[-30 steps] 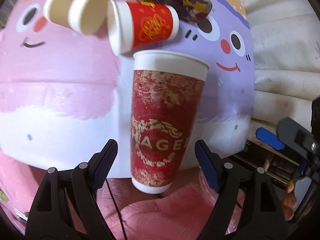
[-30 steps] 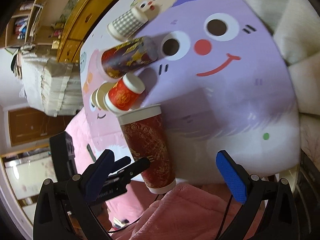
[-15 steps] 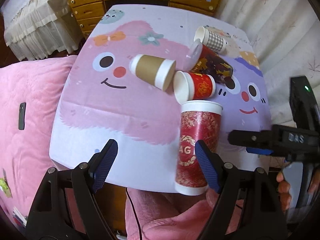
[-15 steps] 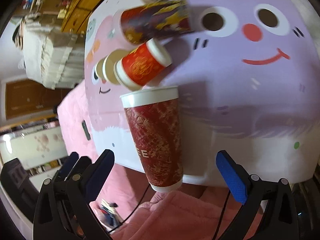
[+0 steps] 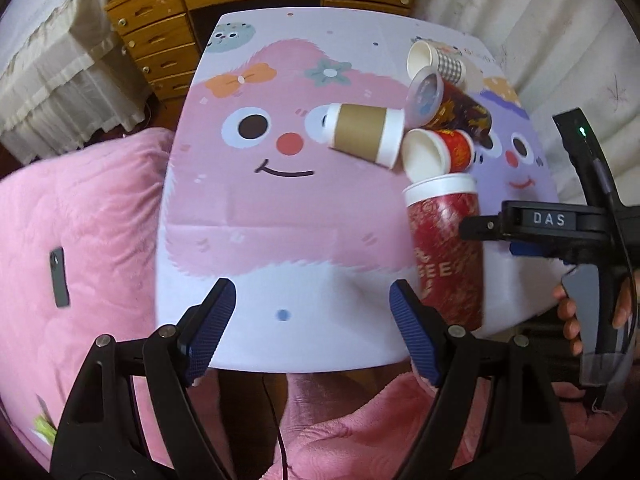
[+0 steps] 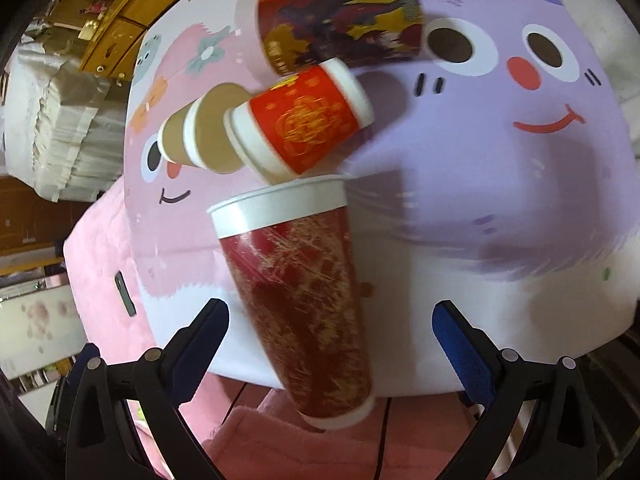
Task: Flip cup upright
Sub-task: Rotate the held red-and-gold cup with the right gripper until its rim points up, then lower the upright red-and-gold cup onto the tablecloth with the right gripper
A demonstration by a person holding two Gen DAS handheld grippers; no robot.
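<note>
Left wrist view: your left gripper hangs spread, empty — the tall dark-red paper cup lies at the table's near edge. Right wrist view: your right gripper gapes around it, untouched — close, then tip it upright.

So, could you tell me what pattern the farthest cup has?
Black-and-white check on the farthest cup, clearest in the left wrist view.

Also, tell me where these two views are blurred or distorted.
Left wrist view: fisheye bends the table edges and dresser; the tall red cup is slightly soft, the other gripper's arm crossing it. Right wrist view: motion blur smears the tall red cup and the small red cup, while the right gripper stays sharp.
</note>
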